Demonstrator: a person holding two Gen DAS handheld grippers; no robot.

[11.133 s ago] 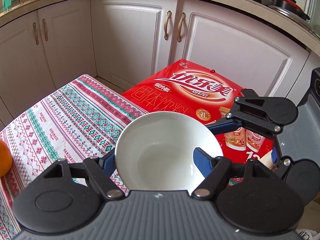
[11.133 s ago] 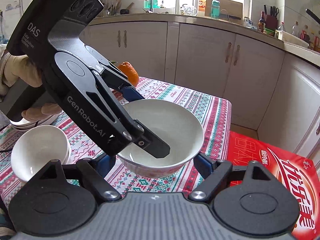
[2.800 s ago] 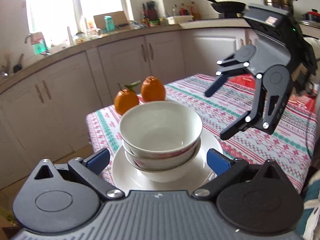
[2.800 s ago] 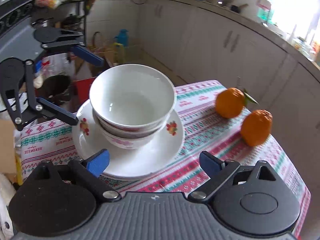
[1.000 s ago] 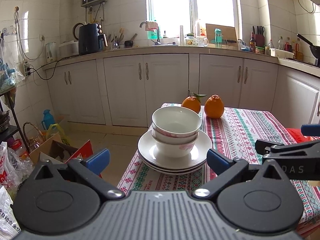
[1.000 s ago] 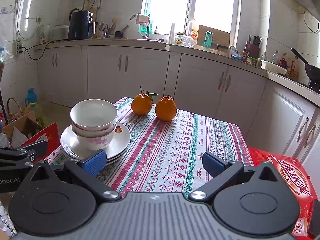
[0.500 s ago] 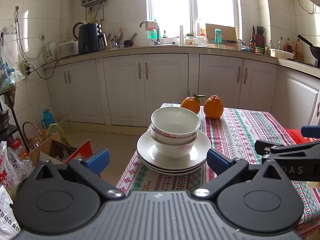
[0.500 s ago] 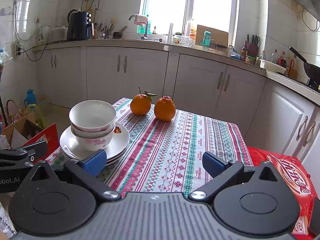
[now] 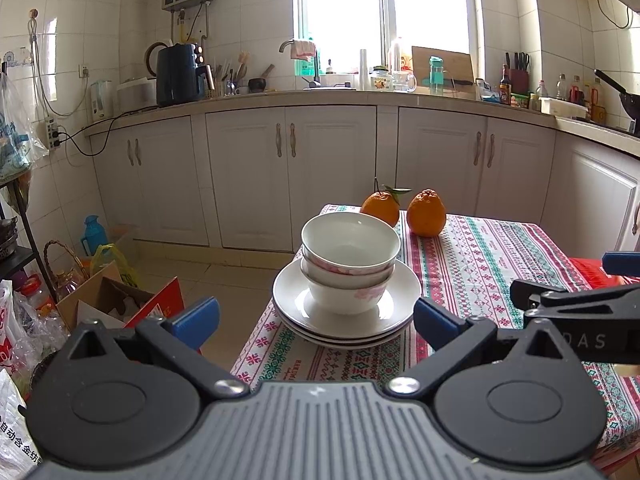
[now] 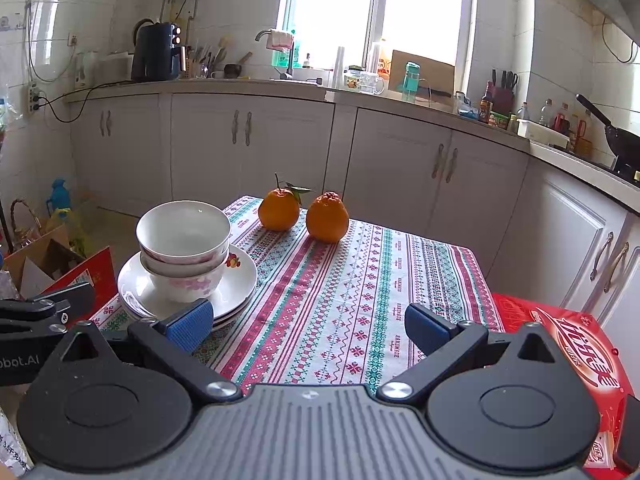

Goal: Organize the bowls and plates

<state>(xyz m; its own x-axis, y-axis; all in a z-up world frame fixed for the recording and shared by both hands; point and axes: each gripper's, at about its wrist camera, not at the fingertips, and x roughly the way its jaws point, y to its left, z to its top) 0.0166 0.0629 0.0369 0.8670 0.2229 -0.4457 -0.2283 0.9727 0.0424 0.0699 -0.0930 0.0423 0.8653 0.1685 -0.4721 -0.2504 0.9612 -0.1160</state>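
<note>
Both grippers hang back from the table, jaws spread wide and empty: left gripper, right gripper. The nested bowls sit on the stacked plates at the near-left corner of the patterned tablecloth. The stacking looks finished; what is left, I'd say, is only a check or a nudge inward, since the plates sit close to the table edge. Two oranges rest well behind, with open cloth to the right.
</note>
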